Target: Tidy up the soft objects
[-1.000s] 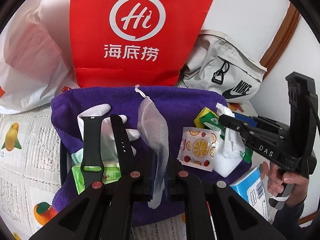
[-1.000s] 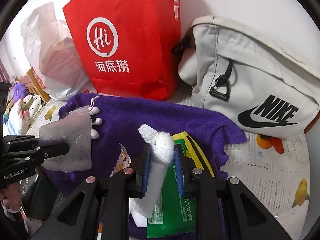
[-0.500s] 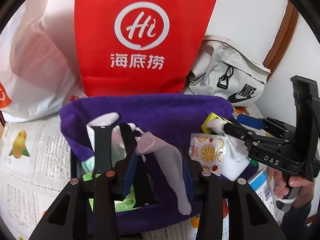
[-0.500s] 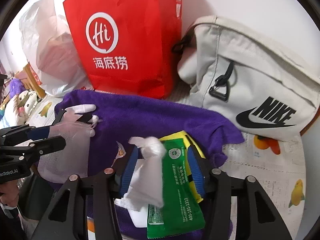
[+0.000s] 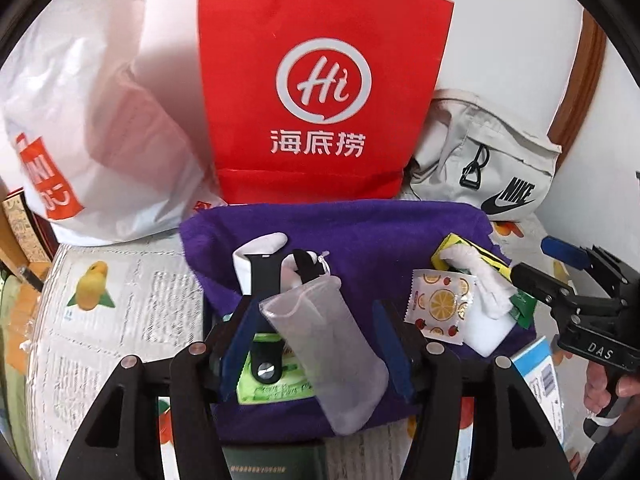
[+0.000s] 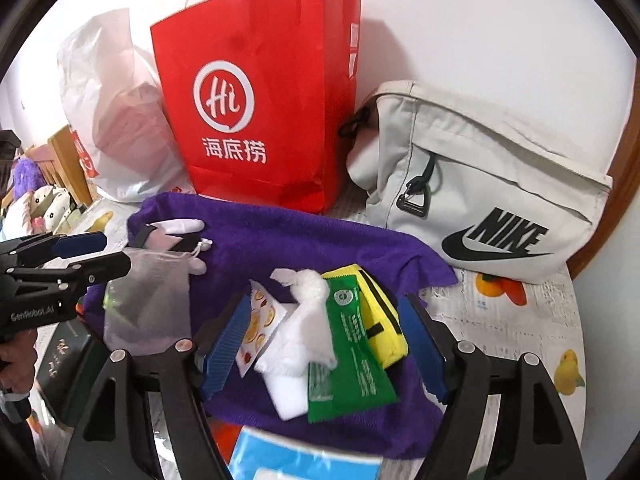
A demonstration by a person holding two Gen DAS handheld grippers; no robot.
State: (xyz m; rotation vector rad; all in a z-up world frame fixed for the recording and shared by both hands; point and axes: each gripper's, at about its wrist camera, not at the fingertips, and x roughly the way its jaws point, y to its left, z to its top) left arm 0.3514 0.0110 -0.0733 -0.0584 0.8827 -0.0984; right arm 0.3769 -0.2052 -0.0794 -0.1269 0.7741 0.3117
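Plastic bag: at the far left I see a white plastic bag (image 5: 96,128) with an orange patch, slumped against the wall.
Red bag: beside it stands a red paper bag (image 5: 320,92) with a white round "Hi" logo, upright behind the cloth.
Purple towel: a purple towel (image 5: 372,236) lies in front of both bags on the fruit-printed table cover (image 5: 120,312); everything I am sorting sits on it.
Watch strap: a black watch strap (image 5: 262,304) lies over a white glove (image 5: 260,248) at the towel's left end.
Left gripper: my left gripper (image 5: 320,332) has its jaws opening. The mesh pouch (image 5: 324,348) lies between them, and neither blue pad presses on it, so it is released.
Mesh pouch: grey, see-through, drawstring end by the strap, lying slantwise on the towel's left half, partly over a green packet (image 5: 276,384).
Fruit sachet: a small sachet printed with an orange slice (image 5: 440,304) lies right of centre.
White cloth: a knotted white cloth (image 6: 308,320) rests on the towel's right half, over a white block (image 6: 288,396) and against a green sachet (image 6: 352,352) and a yellow pouch (image 6: 380,312).
Right gripper: my right gripper (image 6: 324,344) is opening too. The cloth sits between its pads, and both pads stand clear of it.
Sling bag: at the far right a cream Nike sling bag (image 6: 488,188) leans on the wall.
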